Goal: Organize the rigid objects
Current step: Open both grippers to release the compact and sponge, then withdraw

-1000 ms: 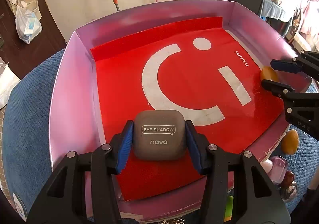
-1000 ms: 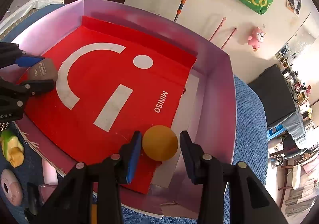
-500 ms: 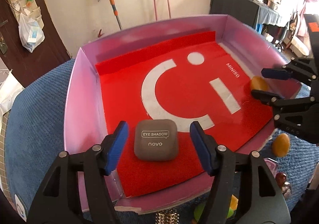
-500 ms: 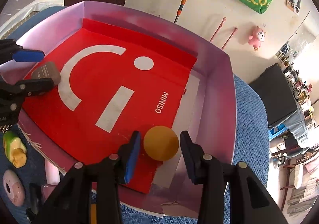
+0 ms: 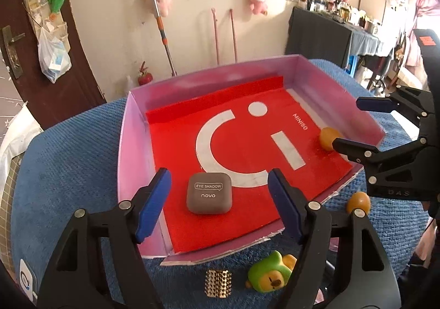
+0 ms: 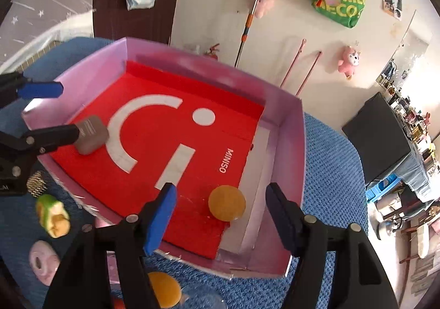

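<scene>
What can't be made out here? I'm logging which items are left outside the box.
- Orange piece, right wrist view: partly hidden behind the right hand-held gripper.
- Pink item, right wrist view: blurred near the edge; identity unclear.
- Green toy, left wrist view: one side hidden behind the left hand-held gripper.

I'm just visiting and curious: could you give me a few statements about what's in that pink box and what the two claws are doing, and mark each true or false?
1. The grey eye shadow case lies inside the pink box. True.
2. The left gripper is clamped on the case. False: its jaws have just been opening and stand clear of it.
3. The orange ball lies in the box near its right wall. True.
4. The right gripper holds the ball. False: its jaws have just been opening, apart from it.
5. The green toy sits inside the box. False: it lies outside, on the blue cloth.
</scene>
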Demonstrator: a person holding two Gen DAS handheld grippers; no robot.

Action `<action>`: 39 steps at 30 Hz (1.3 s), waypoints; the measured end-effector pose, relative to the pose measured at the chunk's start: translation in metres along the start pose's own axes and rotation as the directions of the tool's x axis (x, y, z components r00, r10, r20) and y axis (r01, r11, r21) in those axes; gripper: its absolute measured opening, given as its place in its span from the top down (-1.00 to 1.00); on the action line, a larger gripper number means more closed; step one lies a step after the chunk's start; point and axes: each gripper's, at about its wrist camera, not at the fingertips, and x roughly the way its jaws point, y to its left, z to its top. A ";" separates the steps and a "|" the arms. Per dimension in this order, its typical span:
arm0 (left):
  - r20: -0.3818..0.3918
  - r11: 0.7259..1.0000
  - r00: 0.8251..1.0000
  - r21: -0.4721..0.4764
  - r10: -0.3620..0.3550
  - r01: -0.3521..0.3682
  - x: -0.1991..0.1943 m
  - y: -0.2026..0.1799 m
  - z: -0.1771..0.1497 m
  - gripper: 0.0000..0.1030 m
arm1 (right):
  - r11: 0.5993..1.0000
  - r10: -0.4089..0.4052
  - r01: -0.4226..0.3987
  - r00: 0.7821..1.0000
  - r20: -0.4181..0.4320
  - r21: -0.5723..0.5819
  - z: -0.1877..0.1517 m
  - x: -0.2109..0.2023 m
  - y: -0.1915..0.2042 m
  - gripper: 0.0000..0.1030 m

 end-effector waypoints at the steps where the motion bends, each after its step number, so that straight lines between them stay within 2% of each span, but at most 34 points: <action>1: 0.016 1.000 1.000 -0.002 0.004 -0.004 -0.005 0.000 -0.001 -0.48 | 1.000 0.000 0.000 1.000 0.014 0.005 0.000 -0.006 0.000 -0.47; 9: 0.090 0.999 0.996 -0.048 0.020 -0.016 -0.033 -0.002 -0.007 -0.49 | 0.998 -0.001 -0.007 0.993 0.118 0.065 -0.006 -0.048 -0.005 -0.59; 11: 0.116 0.998 0.993 -0.057 0.031 -0.025 -0.043 -0.003 -0.010 -0.50 | 0.996 -0.005 -0.008 0.988 0.152 0.088 -0.009 -0.062 -0.007 -0.71; 13: 0.143 0.997 0.989 -0.065 0.044 -0.035 -0.053 -0.004 -0.013 -0.51 | 0.994 -0.010 -0.010 0.983 0.181 0.106 -0.013 -0.073 -0.010 -0.74; 15: 0.168 0.997 0.985 -0.075 0.043 -0.031 -0.063 -0.006 -0.018 -0.69 | 0.992 -0.012 -0.015 0.978 0.210 0.128 -0.016 -0.086 -0.012 -0.74; 19: 0.219 0.995 0.975 -0.098 0.035 -0.013 -0.080 -0.008 -0.028 -0.73 | 0.987 -0.022 -0.022 0.964 0.265 0.161 -0.026 -0.110 -0.015 -0.85; 26: 0.314 0.991 0.947 -0.131 0.066 -0.026 -0.110 -0.015 -0.055 -0.75 | 0.975 -0.048 -0.033 0.933 0.358 0.218 -0.055 -0.145 -0.012 -0.97; 29: 0.350 0.988 0.932 -0.151 0.089 -0.038 -0.119 -0.017 -0.070 -0.86 | 0.969 -0.064 -0.040 0.913 0.402 0.246 -0.072 -0.159 -0.009 -1.00; 31: 0.367 0.986 0.925 -0.160 0.102 -0.045 -0.122 -0.019 -0.081 -0.86 | 0.967 -0.075 -0.039 0.901 0.427 0.253 -0.085 -0.166 -0.005 -1.00; 39: 0.364 0.983 0.924 -0.174 0.119 -0.058 -0.113 -0.032 -0.123 -0.86 | 0.955 -0.119 -0.023 0.882 0.456 0.294 -0.131 -0.164 0.017 -1.00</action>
